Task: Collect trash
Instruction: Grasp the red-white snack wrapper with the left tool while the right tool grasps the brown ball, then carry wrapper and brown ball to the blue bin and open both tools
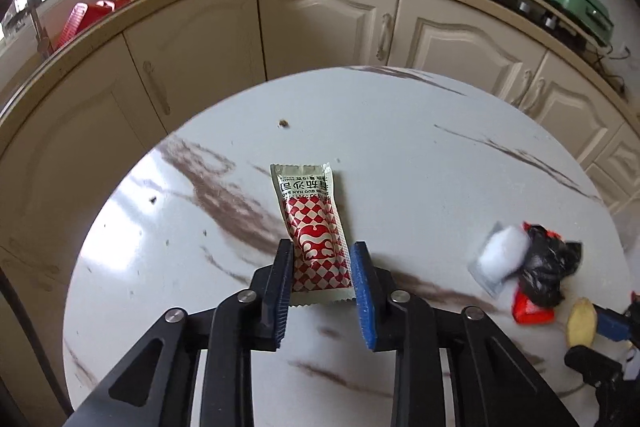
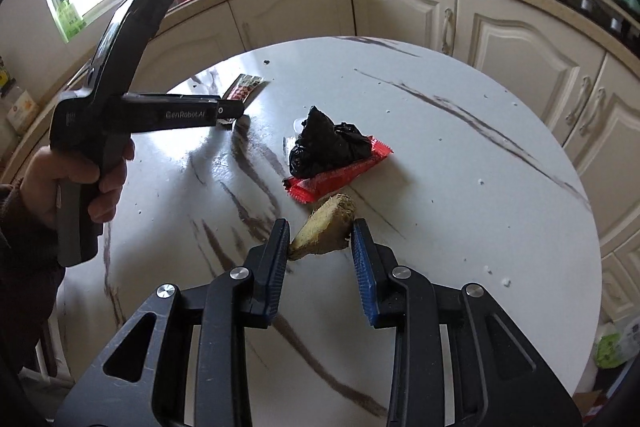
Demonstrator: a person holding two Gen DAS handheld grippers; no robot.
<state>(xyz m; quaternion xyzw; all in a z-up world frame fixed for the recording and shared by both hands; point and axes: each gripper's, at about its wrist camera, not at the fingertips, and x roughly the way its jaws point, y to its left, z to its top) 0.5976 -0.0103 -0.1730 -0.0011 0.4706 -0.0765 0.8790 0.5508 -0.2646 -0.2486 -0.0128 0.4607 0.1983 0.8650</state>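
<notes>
Here my left tool [image 1: 320,275] clamps the sauce packet [image 1: 310,227] flat on the worktop [image 1: 420,167], my right tool [image 2: 320,247] seemingly pinching the ginger piece [image 2: 324,227], so I should lift both straight, squeezing firmly.

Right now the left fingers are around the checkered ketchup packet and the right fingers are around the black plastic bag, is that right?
Not quite. The left fingers are around the checkered ketchup packet, but the right wrist view shows the right fingers around the piece of ginger. The black plastic bag lies farther off on the red wrapper.
</notes>
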